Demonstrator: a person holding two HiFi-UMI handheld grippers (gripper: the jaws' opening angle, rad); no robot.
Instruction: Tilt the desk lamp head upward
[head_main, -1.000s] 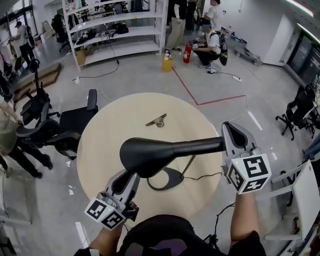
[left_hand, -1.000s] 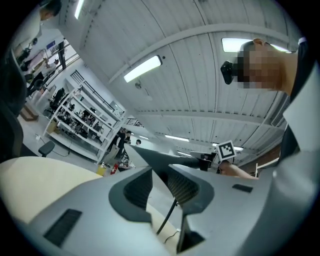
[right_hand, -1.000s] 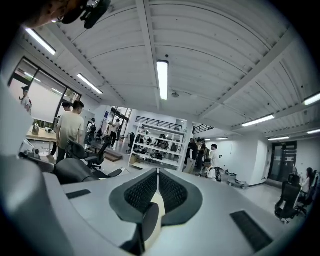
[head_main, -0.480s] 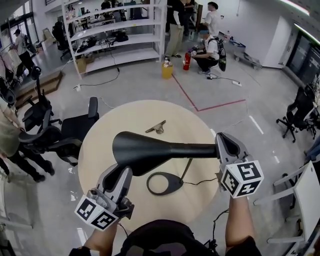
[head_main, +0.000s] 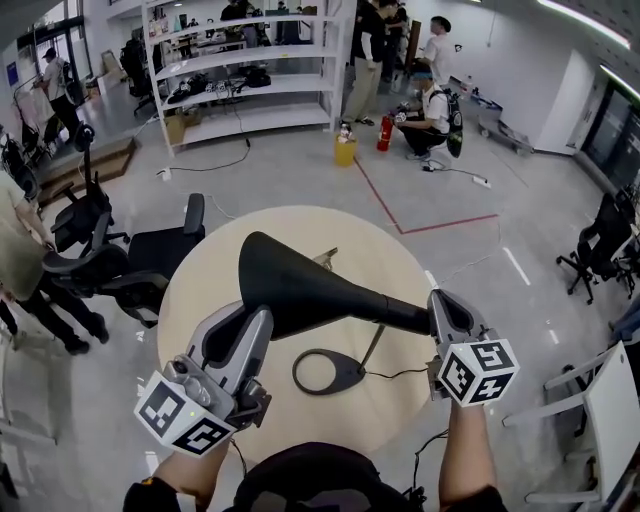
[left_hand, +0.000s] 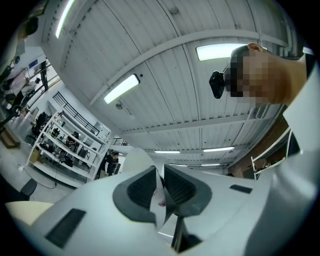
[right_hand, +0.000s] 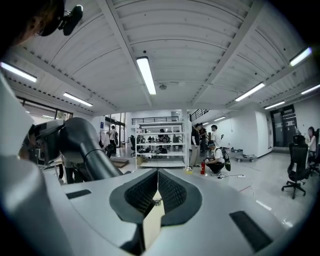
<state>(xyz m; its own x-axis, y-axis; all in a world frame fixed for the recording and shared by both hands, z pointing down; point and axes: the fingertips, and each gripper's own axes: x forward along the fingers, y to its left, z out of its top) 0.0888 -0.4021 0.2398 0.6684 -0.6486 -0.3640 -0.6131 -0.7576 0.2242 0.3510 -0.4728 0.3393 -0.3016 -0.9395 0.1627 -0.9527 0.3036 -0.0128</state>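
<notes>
Tilting seems under way: the left gripper (head_main: 243, 325), jaws just closing on the lamp head (head_main: 290, 285) raised over the table (head_main: 190, 300), must lift on gently, the right gripper (head_main: 443, 305), jaws clenched empty, beside the neck (head_main: 395, 315).

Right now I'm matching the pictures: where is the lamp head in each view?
Head view: lamp head, black, at centre.
Left gripper view: lamp head, pale underside, low centre, between the fingers.
Right gripper view: lamp head, dark, left of centre.
Shared landmark: the white shelves.

Lamp head (head_main: 290, 285) above base (head_main: 325, 372) on table (head_main: 195, 295)
</notes>
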